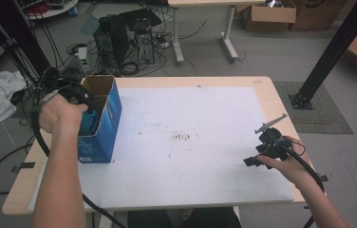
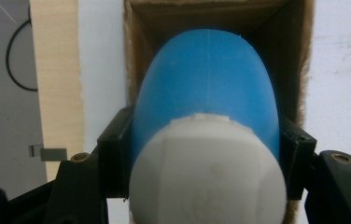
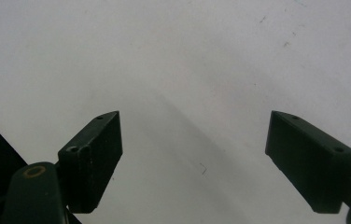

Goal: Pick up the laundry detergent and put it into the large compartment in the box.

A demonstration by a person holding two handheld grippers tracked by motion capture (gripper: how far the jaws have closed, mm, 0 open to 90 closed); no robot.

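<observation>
High view: your left gripper (image 1: 82, 102) hangs over the open blue box (image 1: 101, 124) at the table's (image 1: 262, 90) left edge.

Left gripper view: your jaws clamp the blue bottle (image 2: 206, 93), white cap (image 2: 206, 172) nearest you, body already between close cardboard walls.

Right gripper view: your right gripper (image 3: 194, 154) gapes empty above bare, roomy tabletop.

High view down over the whole table (image 1: 181, 137); claw views close, sharing its white top.

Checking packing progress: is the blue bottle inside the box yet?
Partly in: the blue bottle points into the open box, white cap outside.
</observation>
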